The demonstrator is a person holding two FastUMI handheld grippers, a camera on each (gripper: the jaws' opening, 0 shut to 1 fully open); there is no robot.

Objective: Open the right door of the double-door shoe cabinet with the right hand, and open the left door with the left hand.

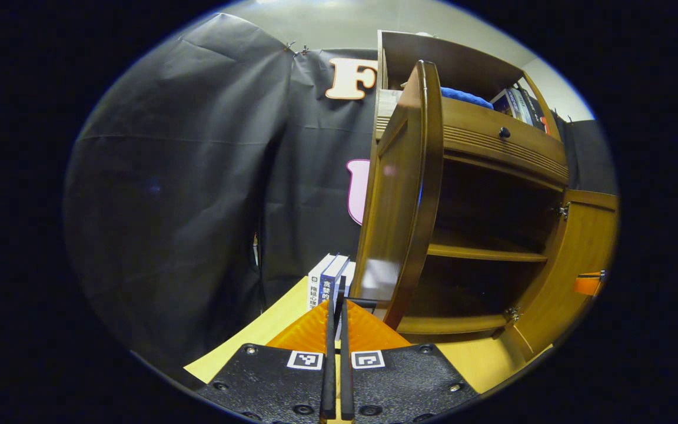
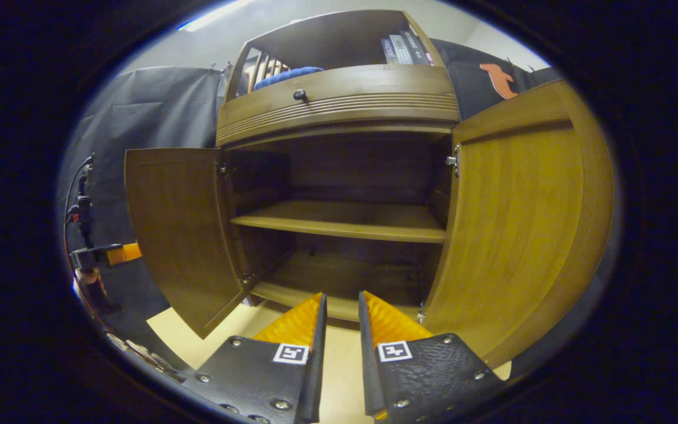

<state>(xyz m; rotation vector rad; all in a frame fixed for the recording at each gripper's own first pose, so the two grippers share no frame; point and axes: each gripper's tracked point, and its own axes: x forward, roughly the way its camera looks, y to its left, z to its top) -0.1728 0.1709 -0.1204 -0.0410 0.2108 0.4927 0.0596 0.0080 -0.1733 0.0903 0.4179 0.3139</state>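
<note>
Right gripper view: right claw (image 2: 342, 306) parted, empty, facing both opened doors; left claw (image 1: 339, 300) closed.

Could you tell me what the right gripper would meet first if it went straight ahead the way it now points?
Probably the cabinet's bottom shelf, just ahead of the right gripper, which points between the two open doors; depth is uncertain.

The shoe cabinet (image 2: 339, 112) is brown wood, its drawer ridged, with a blue cloth (image 2: 286, 75) on top.

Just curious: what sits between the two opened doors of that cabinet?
In the right gripper view, between the left door and right door lies the open cabinet interior: one bare wooden shelf, nothing stored.
</note>
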